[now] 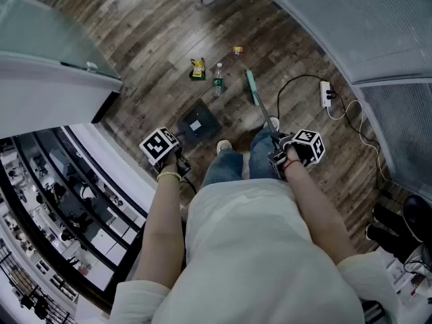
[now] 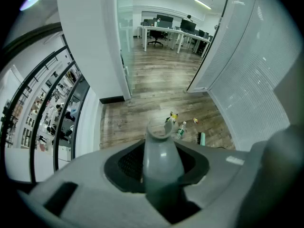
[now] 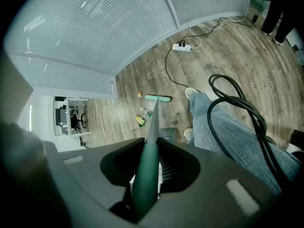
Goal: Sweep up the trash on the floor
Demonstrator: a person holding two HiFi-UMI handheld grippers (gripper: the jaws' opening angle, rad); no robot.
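My left gripper is shut on the grey dustpan handle; the dark dustpan rests on the wood floor ahead of my feet. In my right gripper, shut, is the green broom handle, and the broom head stands on the floor beyond. Left of the broom head lie a yellow packet, a small bottle and a small yellow scrap. The same trash shows in the right gripper view: packet, bottle.
A white power strip with a black cable lies right of the broom. A glass railing over a lower floor runs along the left. Curved blinds close the right side. The person's shoes stand between dustpan and broom.
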